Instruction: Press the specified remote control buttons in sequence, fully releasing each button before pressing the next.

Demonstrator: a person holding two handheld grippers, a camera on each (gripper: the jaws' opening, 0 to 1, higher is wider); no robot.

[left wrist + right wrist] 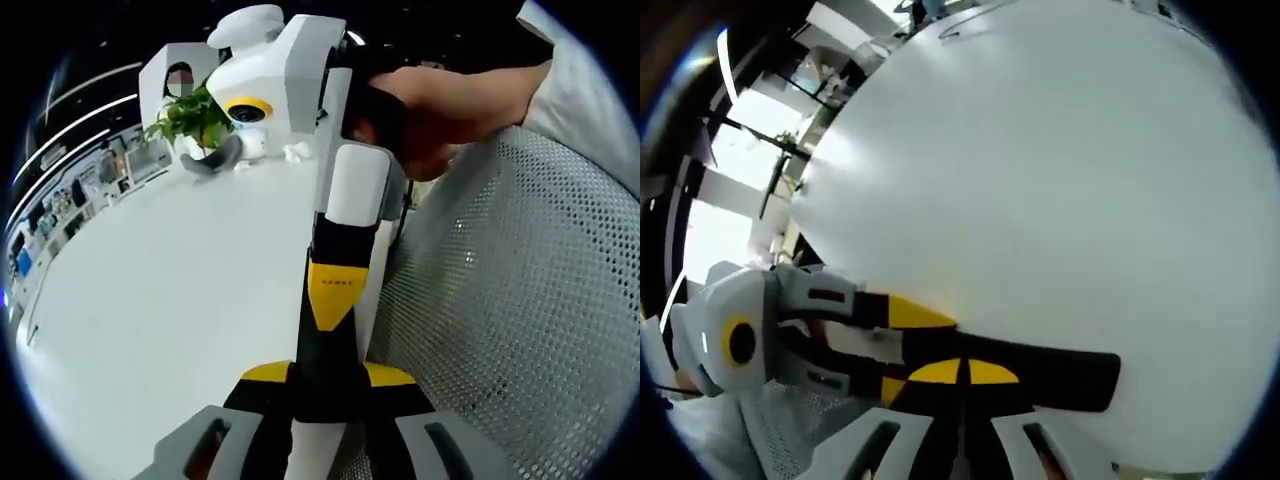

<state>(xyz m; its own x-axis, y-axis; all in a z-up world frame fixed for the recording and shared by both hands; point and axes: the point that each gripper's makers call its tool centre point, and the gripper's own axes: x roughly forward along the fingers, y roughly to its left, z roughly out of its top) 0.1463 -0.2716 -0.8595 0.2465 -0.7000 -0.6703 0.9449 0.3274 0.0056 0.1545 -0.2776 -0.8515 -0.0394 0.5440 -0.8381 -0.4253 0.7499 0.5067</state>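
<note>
Left gripper view: left gripper [326, 376] jaws closed on near end of black remote [322, 345]. R gripper [328, 300], in a hand [440, 105], tip on remote. Right gripper view: right jaws together, nothing between. White table [170, 300] left, mesh chair [520, 300] right, plant [190, 115] far.

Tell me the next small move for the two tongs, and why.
Probably draw the two apart, each back to its own side of the white table. The right tongs run down the middle of the left gripper view, and the left tongs cross the right gripper view low down. Each blocks the other's look at the surface ahead of any button press.
</note>
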